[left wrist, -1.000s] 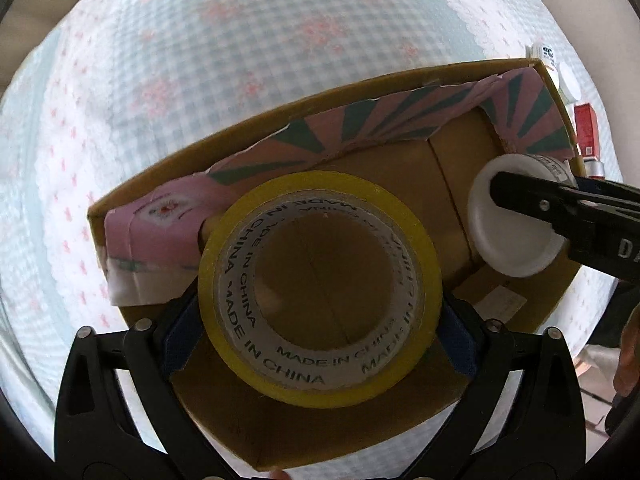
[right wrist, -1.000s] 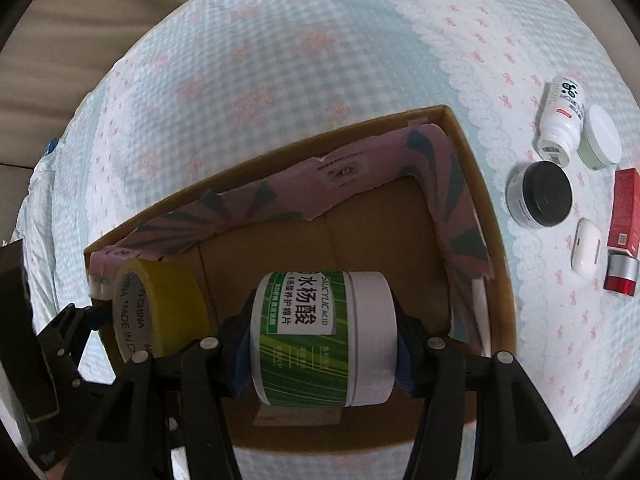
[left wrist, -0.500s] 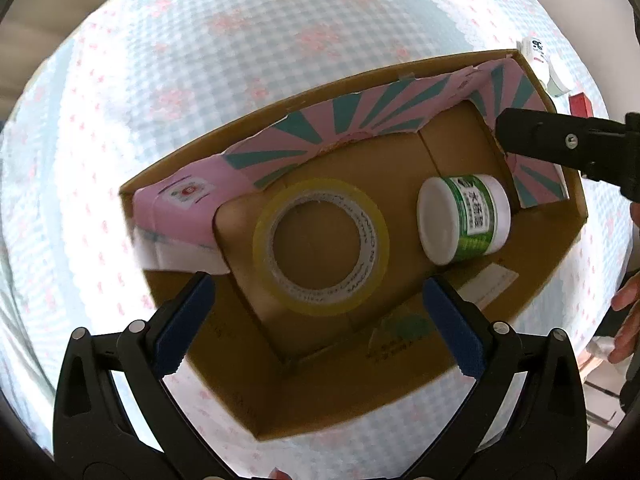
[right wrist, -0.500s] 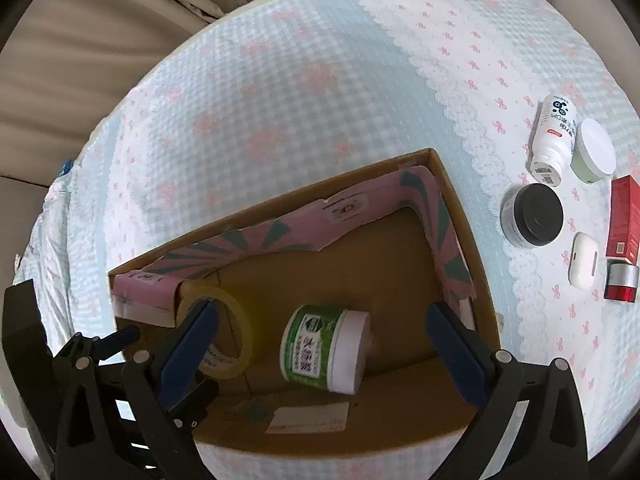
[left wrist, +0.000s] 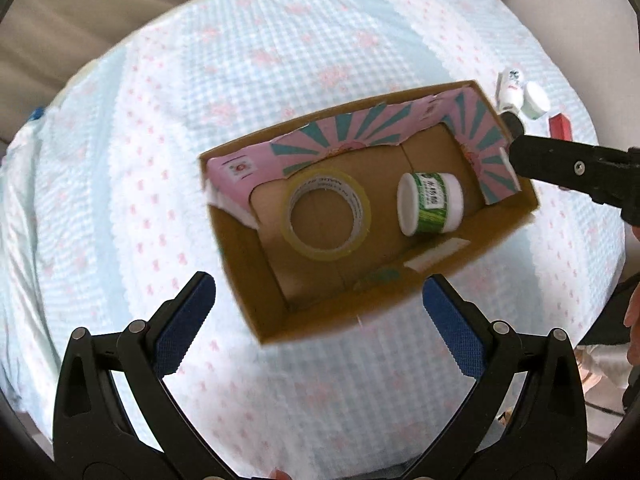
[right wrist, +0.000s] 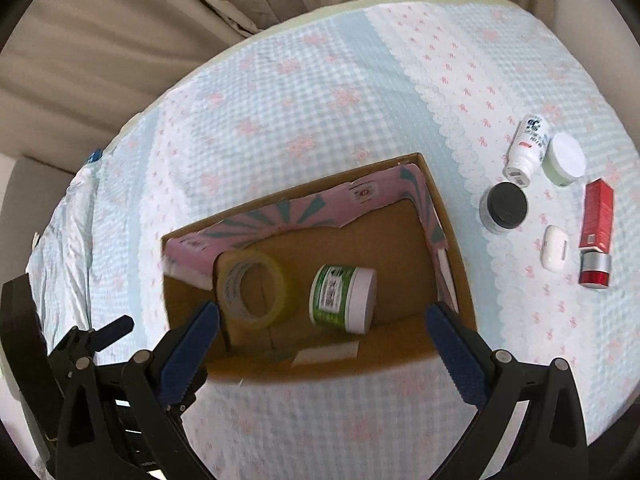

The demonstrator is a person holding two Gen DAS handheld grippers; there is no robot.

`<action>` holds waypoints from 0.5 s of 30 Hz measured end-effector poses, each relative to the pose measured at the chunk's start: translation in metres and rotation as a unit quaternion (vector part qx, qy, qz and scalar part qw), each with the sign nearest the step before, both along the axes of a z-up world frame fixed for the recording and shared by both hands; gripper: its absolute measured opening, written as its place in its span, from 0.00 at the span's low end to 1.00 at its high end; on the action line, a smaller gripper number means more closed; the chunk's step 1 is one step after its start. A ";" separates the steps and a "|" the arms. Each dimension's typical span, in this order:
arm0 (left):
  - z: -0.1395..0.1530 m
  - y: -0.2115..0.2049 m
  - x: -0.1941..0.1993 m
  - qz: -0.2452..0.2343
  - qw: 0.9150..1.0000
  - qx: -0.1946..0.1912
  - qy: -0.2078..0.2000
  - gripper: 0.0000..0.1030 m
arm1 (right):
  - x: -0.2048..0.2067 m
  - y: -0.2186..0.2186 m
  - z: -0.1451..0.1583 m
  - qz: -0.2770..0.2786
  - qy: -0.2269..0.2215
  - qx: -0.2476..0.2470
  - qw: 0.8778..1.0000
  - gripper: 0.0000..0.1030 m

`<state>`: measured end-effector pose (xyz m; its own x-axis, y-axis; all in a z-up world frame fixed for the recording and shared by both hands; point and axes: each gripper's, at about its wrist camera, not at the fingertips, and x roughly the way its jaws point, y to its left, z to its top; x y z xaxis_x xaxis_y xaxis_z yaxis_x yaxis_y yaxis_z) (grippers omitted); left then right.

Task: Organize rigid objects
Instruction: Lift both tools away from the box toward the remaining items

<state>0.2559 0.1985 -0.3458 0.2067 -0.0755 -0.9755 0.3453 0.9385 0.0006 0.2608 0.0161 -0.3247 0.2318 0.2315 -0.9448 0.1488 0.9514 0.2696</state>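
Note:
A cardboard box (left wrist: 240, 256) (right wrist: 452, 236) with a pink and teal lining stands on the checked cloth. Inside it lie a yellow tape roll (left wrist: 329, 215) (right wrist: 256, 285) and a green-labelled white jar (left wrist: 430, 209) (right wrist: 343, 298) on its side. My left gripper (left wrist: 318, 320) is open and empty, above the box's near edge. My right gripper (right wrist: 322, 340) is open and empty, above the box's near wall. The right gripper's black body (left wrist: 580, 172) shows at the box's right end.
To the right of the box on the cloth lie a white bottle (right wrist: 526, 148), a white-lidded jar (right wrist: 564, 158), a black-lidded jar (right wrist: 505, 206), a white earbud case (right wrist: 555, 248), a red box (right wrist: 597, 216) and a red cylinder (right wrist: 595, 269). Beige curtains hang behind.
Both grippers opened, letting go of the tape roll and the green jar inside the box, then drew back and up from the box.

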 end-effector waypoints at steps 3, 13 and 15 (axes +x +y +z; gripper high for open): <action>0.024 0.004 -0.022 0.008 1.000 -0.001 -0.018 1.00 | -0.016 0.004 0.024 0.016 -0.013 -0.011 1.000 1.00; 0.098 -0.002 -0.084 0.006 0.997 -0.038 -0.069 1.00 | -0.084 -0.001 0.107 0.040 -0.060 -0.058 0.996 1.00; 0.110 -0.011 -0.094 0.003 0.996 -0.048 -0.077 1.00 | -0.098 -0.011 0.121 0.033 -0.070 -0.070 0.995 1.00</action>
<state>0.1617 0.1873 -0.2362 0.3547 -0.1645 -0.9204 0.3417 0.9391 -0.0362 0.1632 0.0050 -0.2037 0.3523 0.1191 -0.9283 0.0548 0.9875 0.1475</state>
